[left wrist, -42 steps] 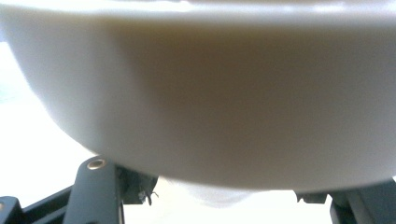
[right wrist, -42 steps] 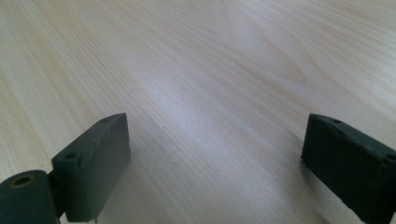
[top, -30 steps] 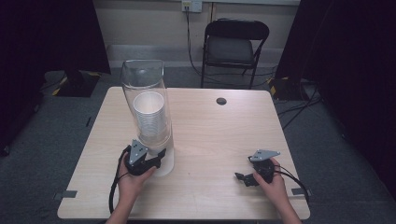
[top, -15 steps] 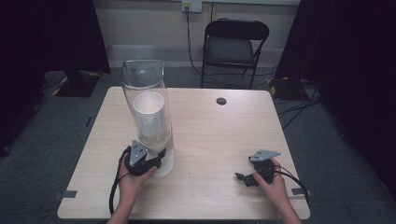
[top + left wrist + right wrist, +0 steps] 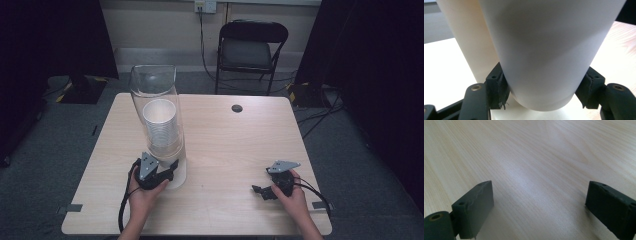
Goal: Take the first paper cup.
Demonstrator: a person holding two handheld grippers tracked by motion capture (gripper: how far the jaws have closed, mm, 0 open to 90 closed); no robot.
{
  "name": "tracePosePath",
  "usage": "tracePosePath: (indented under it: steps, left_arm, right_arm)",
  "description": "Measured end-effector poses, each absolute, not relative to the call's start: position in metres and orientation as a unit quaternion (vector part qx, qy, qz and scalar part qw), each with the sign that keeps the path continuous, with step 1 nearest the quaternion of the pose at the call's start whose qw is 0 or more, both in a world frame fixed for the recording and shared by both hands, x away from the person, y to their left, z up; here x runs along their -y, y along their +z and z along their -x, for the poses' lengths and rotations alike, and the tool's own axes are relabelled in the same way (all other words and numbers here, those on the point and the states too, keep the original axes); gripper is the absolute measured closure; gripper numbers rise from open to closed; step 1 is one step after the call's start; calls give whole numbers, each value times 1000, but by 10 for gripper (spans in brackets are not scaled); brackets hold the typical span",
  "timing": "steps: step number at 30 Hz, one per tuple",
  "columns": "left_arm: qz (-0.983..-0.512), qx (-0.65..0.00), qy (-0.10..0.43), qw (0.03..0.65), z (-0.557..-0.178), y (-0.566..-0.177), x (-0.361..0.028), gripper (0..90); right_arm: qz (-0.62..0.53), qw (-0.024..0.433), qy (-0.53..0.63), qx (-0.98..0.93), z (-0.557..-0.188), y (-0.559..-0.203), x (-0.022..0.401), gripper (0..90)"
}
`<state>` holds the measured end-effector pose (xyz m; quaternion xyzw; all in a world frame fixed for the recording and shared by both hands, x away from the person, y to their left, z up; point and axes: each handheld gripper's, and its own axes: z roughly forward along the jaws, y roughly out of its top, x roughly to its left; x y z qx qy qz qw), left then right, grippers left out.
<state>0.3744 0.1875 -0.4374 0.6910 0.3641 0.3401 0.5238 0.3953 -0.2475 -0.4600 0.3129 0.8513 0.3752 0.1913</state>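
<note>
While my left hand rests at about seven o'clock on the table (image 5: 235, 150), my left claw (image 5: 544, 87) pinches the bottom paper cup (image 5: 549, 57), one black pad pressed against each side of its lower wall. In the left gripper view the cup's rounded base hangs just above the white base disc (image 5: 506, 112), and a second pale cup wall stands behind it at ten o'clock. From the high view, the cup belongs to a stack of paper cups (image 5: 160, 127) standing inside a tall clear tube (image 5: 155, 95), which rises upright at roughly nine o'clock from the table's middle, with my left claw (image 5: 170, 167) at its foot.

My right claw (image 5: 539, 202) sits well apart, at about five o'clock on the table (image 5: 529, 157), with its jaws spread wide over bare wood and nothing between them. In the high view my right claw (image 5: 260, 191) points towards nine o'clock, held low by the hand.
</note>
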Motion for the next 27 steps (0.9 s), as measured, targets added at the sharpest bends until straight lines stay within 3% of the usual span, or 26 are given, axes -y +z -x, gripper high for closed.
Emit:
tracePosePath:
  steps: [15,27]
  left_arm:
    - [-691,-357,360,515,-376,-440,-186,364]
    - [-683,-378,328,531,-370,-436,-189,342]
  right_arm:
    - [-314,190,375,-851,-395,-460,247,72]
    - [-313,191,375,-851,-395,-460,247,72]
